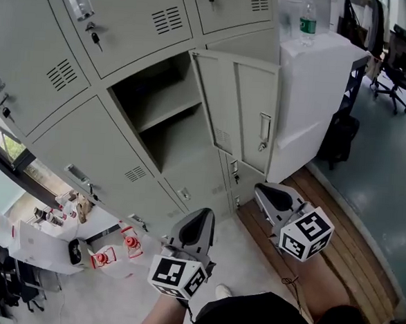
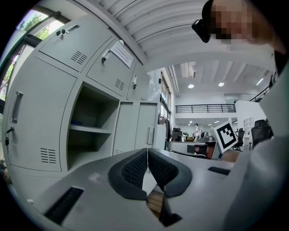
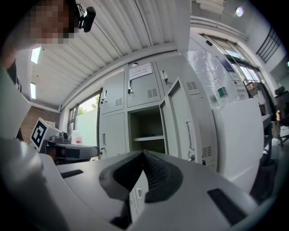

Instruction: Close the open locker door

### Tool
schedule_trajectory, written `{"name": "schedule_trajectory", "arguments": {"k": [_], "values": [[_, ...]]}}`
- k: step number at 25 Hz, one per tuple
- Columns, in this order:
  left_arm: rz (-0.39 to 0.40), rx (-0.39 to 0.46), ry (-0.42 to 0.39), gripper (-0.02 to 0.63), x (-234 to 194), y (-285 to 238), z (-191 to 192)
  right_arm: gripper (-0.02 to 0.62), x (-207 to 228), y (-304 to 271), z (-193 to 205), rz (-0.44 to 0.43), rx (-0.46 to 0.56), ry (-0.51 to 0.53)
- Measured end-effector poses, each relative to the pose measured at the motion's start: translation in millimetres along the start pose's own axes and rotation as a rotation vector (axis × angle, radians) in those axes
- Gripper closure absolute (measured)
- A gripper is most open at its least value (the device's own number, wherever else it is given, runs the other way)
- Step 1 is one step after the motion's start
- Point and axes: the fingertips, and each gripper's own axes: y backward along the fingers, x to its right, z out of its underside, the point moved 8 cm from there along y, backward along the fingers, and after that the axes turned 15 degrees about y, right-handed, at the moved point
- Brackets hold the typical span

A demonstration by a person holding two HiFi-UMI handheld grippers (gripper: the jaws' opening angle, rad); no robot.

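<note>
The grey locker bank has one open compartment (image 1: 161, 117) with a shelf inside. Its door (image 1: 238, 112) swings out to the right, and a handle (image 1: 264, 131) sits near its free edge. My left gripper (image 1: 197, 227) is below the opening, well short of it, jaws shut and empty. My right gripper (image 1: 273, 196) is lower right of the door, also shut with nothing in it. The left gripper view has the shut jaw tips (image 2: 147, 155) ahead of the open compartment (image 2: 88, 126) and door (image 2: 137, 124). In the right gripper view the closed tips (image 3: 143, 155) point towards the door (image 3: 180, 122).
A white cabinet (image 1: 311, 96) stands right of the door with a water bottle (image 1: 307, 20) on top. Wooden floor boards (image 1: 335, 250) run beneath the right gripper. An office chair (image 1: 397, 60) is far right. A low table with red items (image 1: 103, 255) is at lower left.
</note>
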Motion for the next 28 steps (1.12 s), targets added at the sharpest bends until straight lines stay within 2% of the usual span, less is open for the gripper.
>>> {"name": "schedule_trajectory", "arguments": {"k": [14, 21, 28], "values": [[0.157, -0.057, -0.013, 0.587, -51.3, 2.8, -13.8, 0.543, -33.3, -23.5, 0.5, 0.163, -0.037, -0.009], [0.181, -0.065, -0.014, 0.588, -55.3, 2.1, -15.0, 0.543, -38.7, -21.7, 0.7, 0.189, -0.048, -0.011], [0.194, -0.053, 0.007, 0.586, -39.3, -20.2, -12.0, 0.543, -19.1, -8.2, 6.6, 0.194, -0.057, -0.014]]}}
